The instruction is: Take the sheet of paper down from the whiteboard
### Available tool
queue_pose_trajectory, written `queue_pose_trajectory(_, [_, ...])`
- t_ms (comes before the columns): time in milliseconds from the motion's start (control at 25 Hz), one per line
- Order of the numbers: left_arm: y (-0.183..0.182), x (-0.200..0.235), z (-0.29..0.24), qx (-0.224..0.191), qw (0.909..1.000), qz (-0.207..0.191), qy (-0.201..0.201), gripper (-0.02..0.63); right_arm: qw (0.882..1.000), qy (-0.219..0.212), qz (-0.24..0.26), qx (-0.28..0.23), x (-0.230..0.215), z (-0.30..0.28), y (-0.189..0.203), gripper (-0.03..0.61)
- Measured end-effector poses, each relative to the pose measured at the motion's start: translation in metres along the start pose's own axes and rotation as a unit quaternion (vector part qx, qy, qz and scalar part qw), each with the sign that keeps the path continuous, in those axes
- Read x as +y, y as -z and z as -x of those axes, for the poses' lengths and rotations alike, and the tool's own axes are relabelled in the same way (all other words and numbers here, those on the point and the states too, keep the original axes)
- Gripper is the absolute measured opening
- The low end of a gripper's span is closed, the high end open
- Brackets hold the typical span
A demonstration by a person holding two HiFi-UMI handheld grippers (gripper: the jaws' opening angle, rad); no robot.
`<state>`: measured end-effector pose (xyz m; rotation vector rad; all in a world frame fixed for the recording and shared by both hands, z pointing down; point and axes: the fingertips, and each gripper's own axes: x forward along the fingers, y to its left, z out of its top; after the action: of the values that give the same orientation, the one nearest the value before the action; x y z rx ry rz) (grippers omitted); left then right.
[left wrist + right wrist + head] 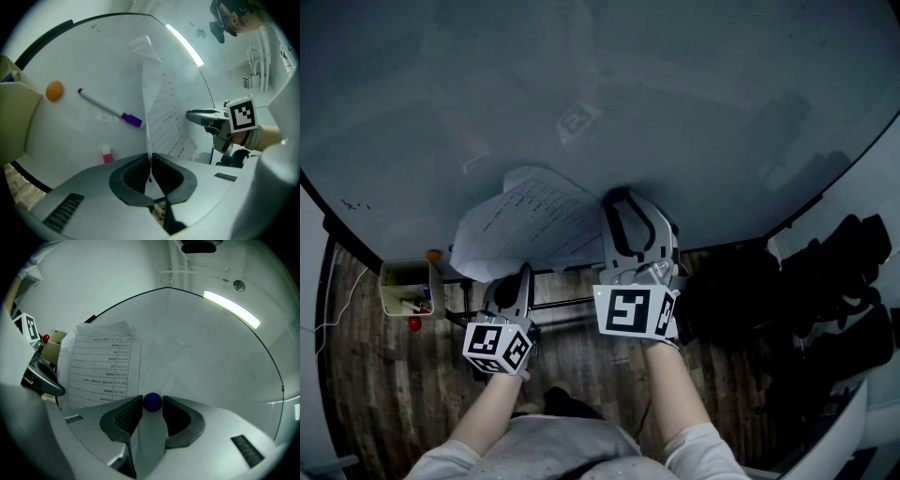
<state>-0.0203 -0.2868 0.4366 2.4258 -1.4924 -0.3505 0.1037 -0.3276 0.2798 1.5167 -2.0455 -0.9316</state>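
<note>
Whiteboard (694, 112) filling view ahead. Sheet of paper (534, 220) lying against it, bowing outward. Left gripper (151, 161) pinching sheet's near edge, jaws nearly together. Right gripper (152, 405) clamping blue magnet (152, 401) at sheet's right corner.
</note>
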Motion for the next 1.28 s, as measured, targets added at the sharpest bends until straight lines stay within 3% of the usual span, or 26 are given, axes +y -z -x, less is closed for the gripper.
queue_pose_trajectory(880, [0.005, 0.000, 0.001, 0.006, 0.9999, 0.010, 0.003, 0.023, 1.000, -0.007, -0.005, 0.013, 0.008, 0.012, 0.009, 0.133])
queue_pose_trajectory(1280, [0.008, 0.004, 0.000, 0.008, 0.9997, 0.024, -0.008, 0.021, 0.994, -0.048, -0.053, 0.086, 0.029, 0.030, 0.068, 0.137])
